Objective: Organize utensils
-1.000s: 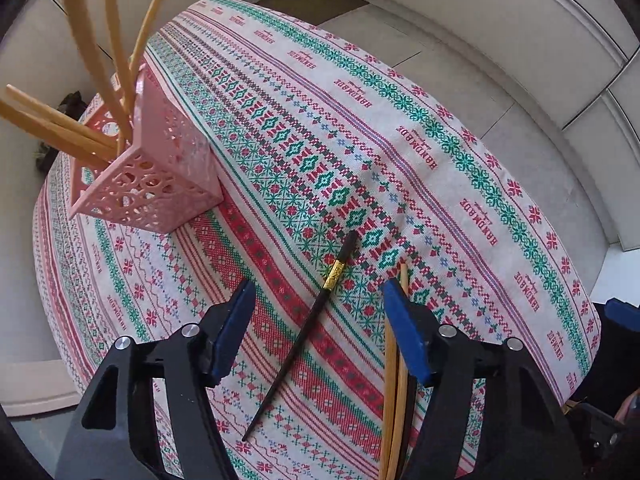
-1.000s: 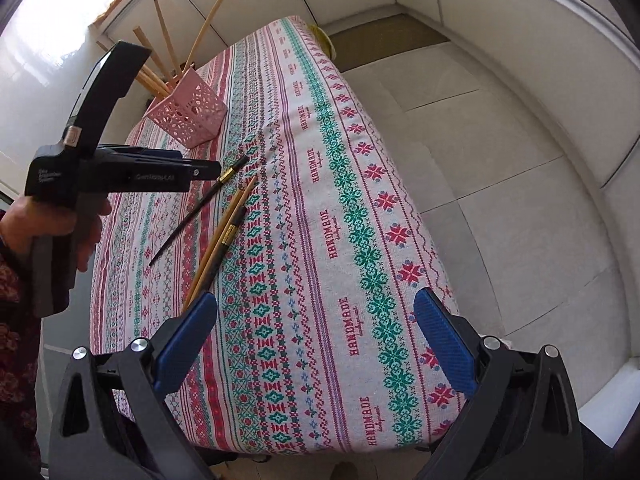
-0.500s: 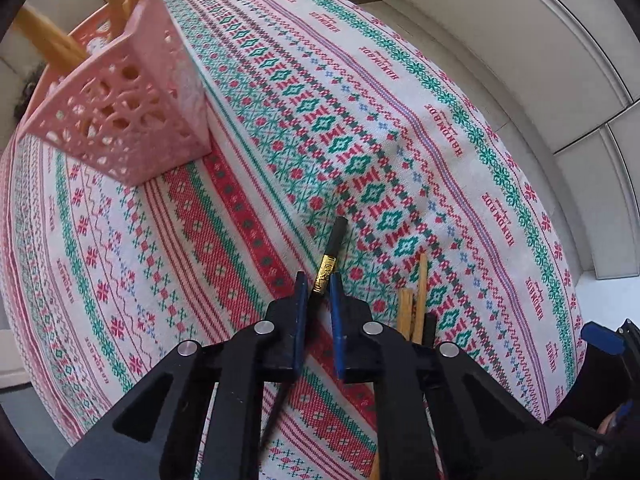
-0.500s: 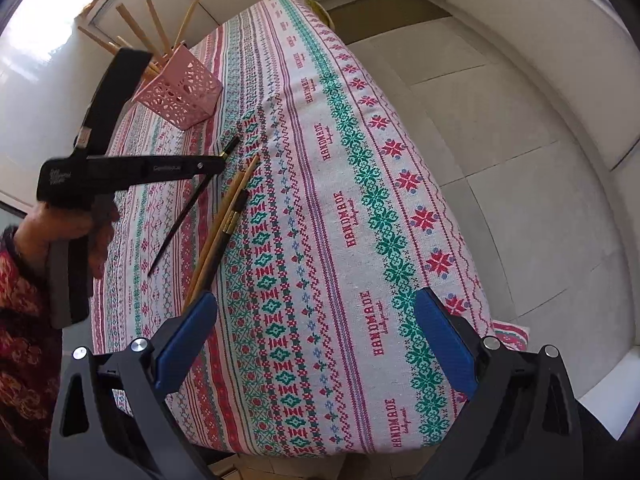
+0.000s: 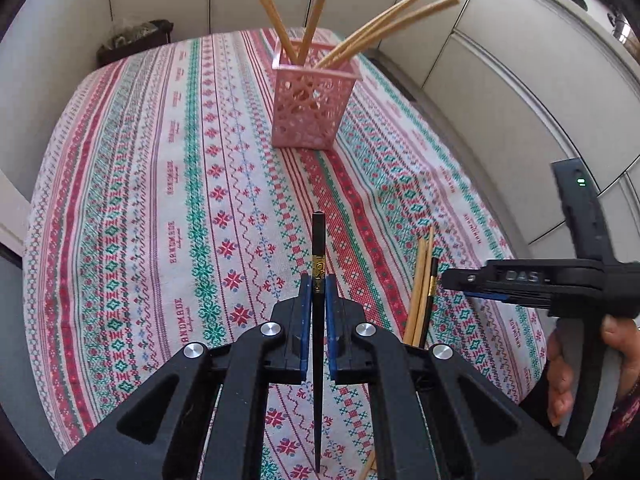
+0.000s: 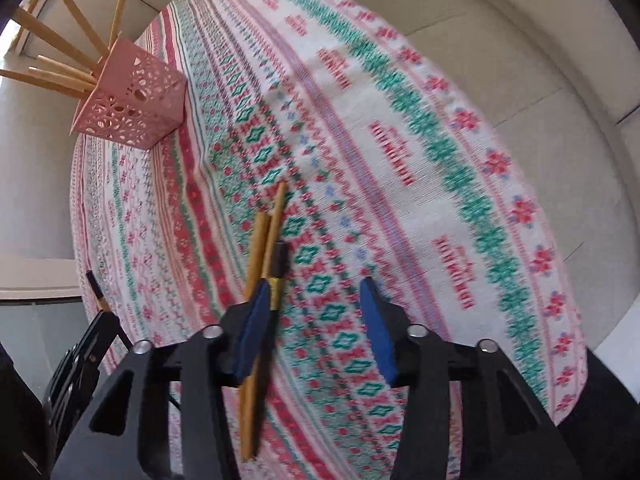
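Pale wall panels and floor tiles surround a table covered by a patterned tablecloth [image 5: 168, 208] with red and green bands.

Your left gripper [image 5: 316, 292] is clamped on a black chopstick [image 5: 318, 240] with a gold band; its blue pads press the stick just below that band, and the stick runs from below the jaws up past their tips, raised above the cloth.

Your right gripper [image 6: 316, 320] points steeply down at the cloth with its jaws closing. Nothing is pressed between them: two wooden chopsticks [image 6: 264, 248] and a second black chopstick [image 6: 280, 260] lie on the cloth under and just beside its left pad.

A pink perforated basket [image 5: 310, 112] stands upright farther along the table, well apart from both grippers, with several wooden chopsticks [image 5: 372, 28] leaning out of it.

Your right hand [image 5: 576, 364] grips the right tool's handle at the table edge.
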`<state>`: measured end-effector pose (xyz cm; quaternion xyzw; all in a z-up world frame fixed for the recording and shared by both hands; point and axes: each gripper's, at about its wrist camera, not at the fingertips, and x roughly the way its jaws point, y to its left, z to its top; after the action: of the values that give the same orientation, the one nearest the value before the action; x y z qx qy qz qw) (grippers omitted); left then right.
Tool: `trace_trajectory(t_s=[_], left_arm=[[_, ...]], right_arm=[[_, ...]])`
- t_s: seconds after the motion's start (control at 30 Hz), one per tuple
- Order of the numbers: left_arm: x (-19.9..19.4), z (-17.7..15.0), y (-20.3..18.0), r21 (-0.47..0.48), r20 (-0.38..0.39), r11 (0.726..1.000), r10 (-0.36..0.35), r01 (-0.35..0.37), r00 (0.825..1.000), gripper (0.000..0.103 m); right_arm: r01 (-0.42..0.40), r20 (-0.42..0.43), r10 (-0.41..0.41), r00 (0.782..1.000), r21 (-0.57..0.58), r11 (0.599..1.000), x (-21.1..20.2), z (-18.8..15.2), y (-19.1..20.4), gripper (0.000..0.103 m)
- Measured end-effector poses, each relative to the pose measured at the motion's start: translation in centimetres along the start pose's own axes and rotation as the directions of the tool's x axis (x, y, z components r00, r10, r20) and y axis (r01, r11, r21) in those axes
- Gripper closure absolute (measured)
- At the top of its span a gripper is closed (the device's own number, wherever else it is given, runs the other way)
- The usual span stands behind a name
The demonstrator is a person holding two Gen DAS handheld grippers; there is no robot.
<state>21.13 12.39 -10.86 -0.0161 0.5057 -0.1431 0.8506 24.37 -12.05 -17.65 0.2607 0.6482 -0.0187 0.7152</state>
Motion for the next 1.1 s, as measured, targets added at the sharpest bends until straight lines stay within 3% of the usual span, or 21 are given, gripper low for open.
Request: trace_trajectory(t_s=[0.07,0.37,0.5,0.57,0.73,0.83,0.93,1.1], left_arm=[[-0.6,0.9,-0.4,0.001,0.026,1.0,-0.014,0.014,1.0,0.097],[-1.8,1.5,-0.6,-0.021,0.079,0.999,-0.039,0.04,0.996,0.097],[-2.5,1.3,0.2,-0.039,0.1,0.998,-0.035,0.039,0.994,0.097],[-3.1,1.1,0.4,-0.042,0.113,0.998,-0.031,0.036,0.993,0.097],[-4.0,1.0,0.7,-0.048,0.146,0.999,-0.007,0.014,0.989,0.097],[-4.6,0.9,0.5,-0.043,0.171,0.999,0.016,-0.009,0.985,0.097],[-5.0,1.0,0.3,-0.038,0.19,0.999,0.038,-0.032,0.981,0.097],[-5.5,0.9,0.1,-0.033,0.215,0.998,0.051,-0.045,0.975,0.097]], right_arm=[[0.073,0.022,-0.073,0.997,-0.013,0.997,0.2,0.2,0.9,0.067],[0.189,0.061,-0.184,0.981,-0.086,0.978,1.6,0.0,4.8,0.067],[0.297,0.079,-0.286,0.955,-0.204,0.933,2.2,-0.7,6.6,0.079],[0.313,0.058,-0.308,0.95,-0.238,0.919,2.4,-1.1,7.0,0.079],[0.29,0.028,-0.291,0.956,-0.223,0.931,2.3,-1.3,6.8,0.085],[0.263,0.08,-0.251,0.965,-0.241,0.934,1.5,-1.8,6.5,0.094],[0.242,0.148,-0.208,0.967,-0.271,0.932,-0.3,-2.4,6.6,0.095],[0.191,0.19,-0.137,0.972,-0.31,0.931,-2.6,-3.4,7.7,0.095]])
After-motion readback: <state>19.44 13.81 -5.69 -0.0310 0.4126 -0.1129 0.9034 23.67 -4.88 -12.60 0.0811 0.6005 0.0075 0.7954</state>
